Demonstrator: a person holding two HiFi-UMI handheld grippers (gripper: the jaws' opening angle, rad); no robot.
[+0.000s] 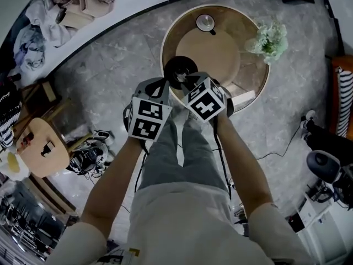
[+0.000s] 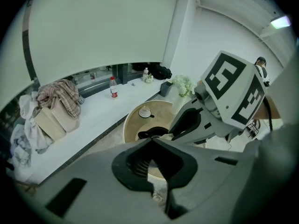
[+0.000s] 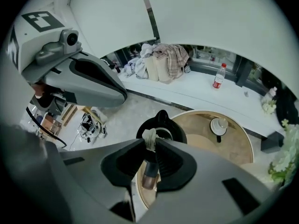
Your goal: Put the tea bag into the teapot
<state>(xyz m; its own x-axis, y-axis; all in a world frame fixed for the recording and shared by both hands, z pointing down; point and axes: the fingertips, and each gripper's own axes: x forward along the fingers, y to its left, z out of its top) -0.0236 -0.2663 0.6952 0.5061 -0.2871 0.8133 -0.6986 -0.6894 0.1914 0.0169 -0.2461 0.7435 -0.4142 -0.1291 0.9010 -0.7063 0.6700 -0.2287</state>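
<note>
Right gripper (image 3: 150, 143) is clamped on the tea bag (image 3: 149, 135), pinched at its jaw tips just above the black teapot (image 3: 163, 121), which stands at the near edge of a round table (image 3: 233, 148). Left gripper (image 2: 152, 139) is alongside, jaws together and empty. The step in hand is delivery: the next move likely calls for lowering the bag into the pot's mouth, then parting the jaws

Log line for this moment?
right gripper: shut on tea bag | tea bag: above teapot, not in | left gripper: shut
</note>
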